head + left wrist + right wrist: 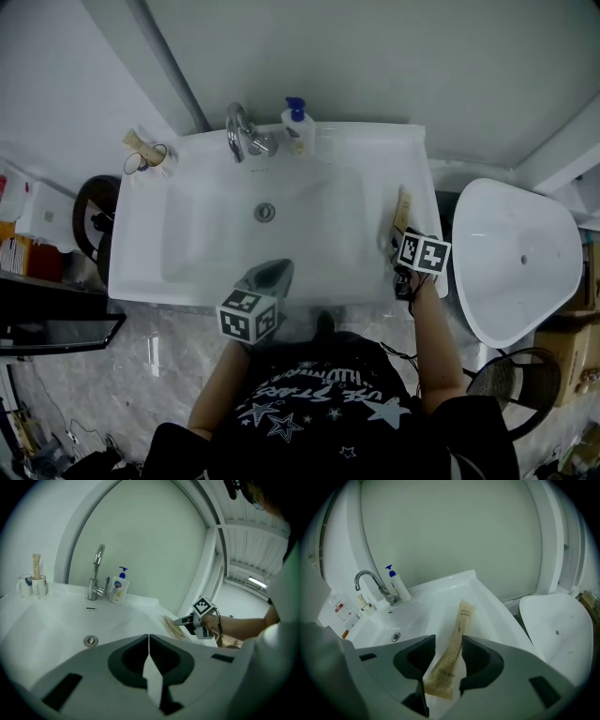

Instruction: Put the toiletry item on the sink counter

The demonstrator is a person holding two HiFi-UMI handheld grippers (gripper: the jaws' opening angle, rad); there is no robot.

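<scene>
1. Only the right gripper view lets us look along the right gripper (447, 644). Its jaws stand wide apart. The tan toiletry packet (452, 653) lies flat between them, lengthwise on the white sink counter (497, 609). The pads do not press on it.
2. The head view hides those jaws under the marker cube. It does place the packet (402, 214) on the counter's ledge, right of centre in the frame and just above the right gripper (405, 242).
3. The left gripper view gives a side look. At middle right of its frame, the right gripper (179, 620) noses low over the packet (172, 626).
4. That same view shows the left gripper (148, 641) with its jaws together, only a thin slit between them and nothing in it.
5. Only the right gripper view and the head view show the white fixture (520, 253), at the right of the frame beside the sink.
6. In the head view, the faucet (242, 134), the soap bottle (297, 127) and the cups (145, 157) line the top edge of the sink.
7. The right forearm runs up from the lower right of the head view. Its gripper tilts down towards the ledge.
8. The left forearm rises from the bottom centre. The left gripper (267, 275) hangs over the front edge of the basin, aimed towards the drain (265, 213).
</scene>
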